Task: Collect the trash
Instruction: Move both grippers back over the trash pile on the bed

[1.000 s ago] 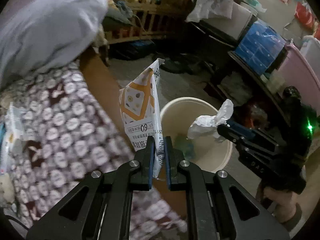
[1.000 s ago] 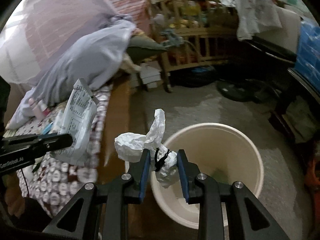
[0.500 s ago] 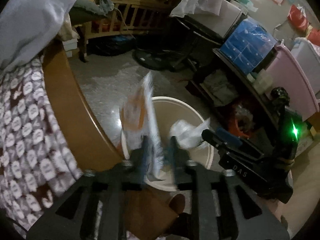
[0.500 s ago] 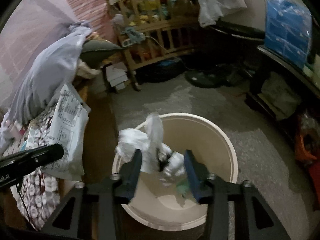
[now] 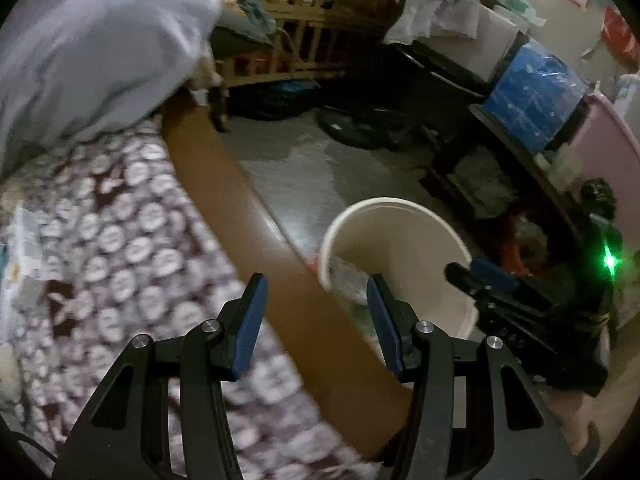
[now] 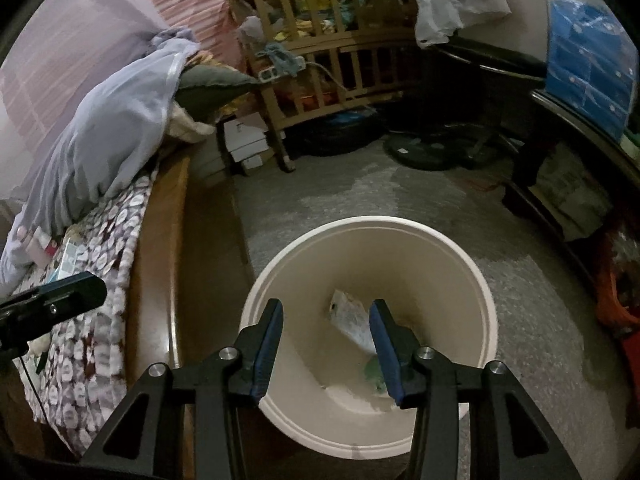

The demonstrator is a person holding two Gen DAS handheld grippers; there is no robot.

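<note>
**Inspector A:** Landmark is the round cream plastic bin (image 6: 372,432) on the grey floor. State of the tools?

**Inspector B:** The right gripper (image 6: 326,336) hangs directly over the bin mouth, jaws parted with nothing between them. The left gripper (image 5: 316,312) sits beside the bin, over the brown wooden bed edge (image 5: 240,216); its jaws are opening and nothing is between them either.

**Inspector A:** And the trash?

**Inspector B:** A printed white snack wrapper (image 6: 352,320) leans inside the bin against its inner wall, with a green scrap (image 6: 374,372) on the bin floor below it. I cannot make out the crumpled white tissue among the contents.

**Inspector A:** Why that positioning?

**Inspector B:** In my judgement both tools were angled down over the bin so that released items would fall in rather than onto the floor.

**Inspector A:** Difference from a second ago?

**Inspector B:** Then the left jaws clamped the wrapper upright and the right jaws pinched the tissue, both short of the bin. Now both are empty and the wrapper is inside. A pale packet (image 5: 18,256) lies on the patterned brown bed cover (image 5: 120,248), well away from the bin, possibly next.
</note>
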